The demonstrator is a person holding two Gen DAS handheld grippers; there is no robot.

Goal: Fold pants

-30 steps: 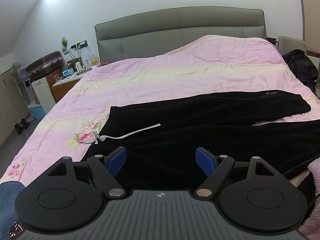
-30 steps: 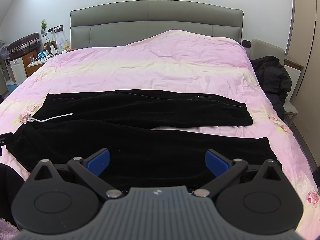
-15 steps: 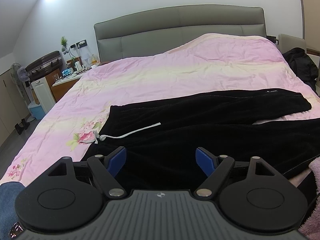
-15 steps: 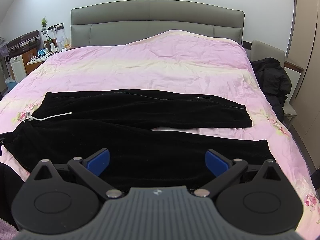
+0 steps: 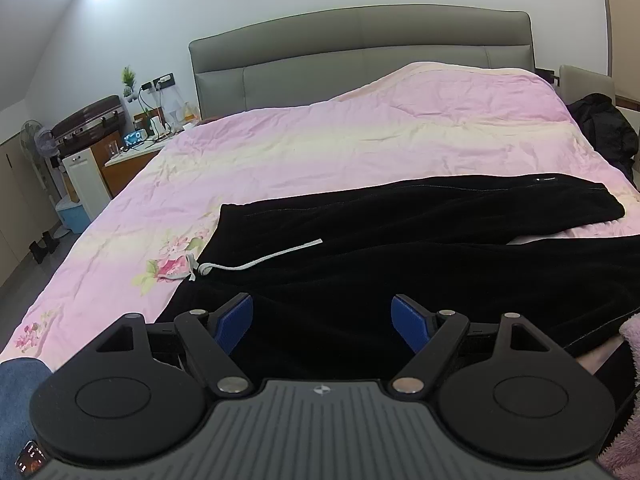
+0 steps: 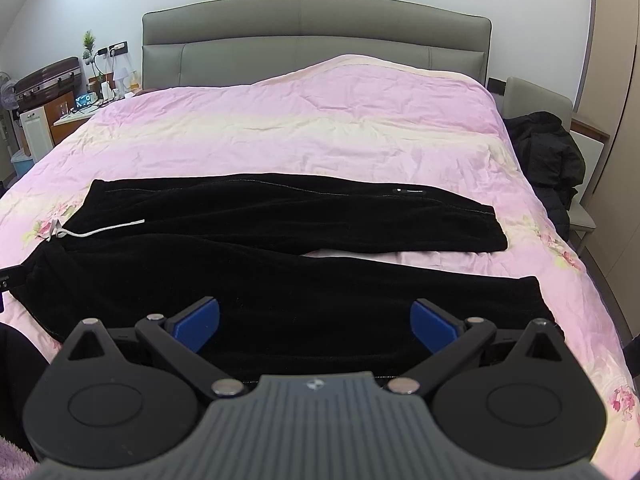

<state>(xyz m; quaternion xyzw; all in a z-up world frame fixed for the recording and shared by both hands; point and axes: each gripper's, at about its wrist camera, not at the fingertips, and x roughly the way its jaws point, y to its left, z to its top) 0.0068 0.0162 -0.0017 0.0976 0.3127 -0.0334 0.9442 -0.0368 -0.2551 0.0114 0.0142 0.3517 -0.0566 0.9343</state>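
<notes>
Pants: you are looking at black pants [image 6: 248,248] lying flat across the pink bedspread [image 6: 304,132], waistband toward your left, both legs running out to your right with a sliver of pale sheet showing between them.
Drawstring: a white drawstring [image 5: 256,262] is trailing over the waist end, its knot sitting at the edge of the fabric.
Left claw: your left claw [image 5: 322,322] is hovering over the waist end, blue fingers [image 5: 234,322] standing wide apart and holding nothing.
Right claw: your right claw [image 6: 316,322] is hanging over the near leg, pads spread wide and empty.
Change: nothing is shifting much against the earlier frames; the pants are lying as they were and both claws are staying spread, the views drifting only slightly.
Hidden: the near edge of the pants is disappearing behind both claw bodies, and in the left view the near leg is running off the right edge.
Writing: a small white label [image 6: 408,191] is showing on the far leg, too small for you to read.
Surroundings: a grey headboard [image 6: 316,36] is standing behind, a cluttered nightstand [image 5: 136,152] left of it, a dark jacket [image 6: 548,152] draped on a chair to the right.
</notes>
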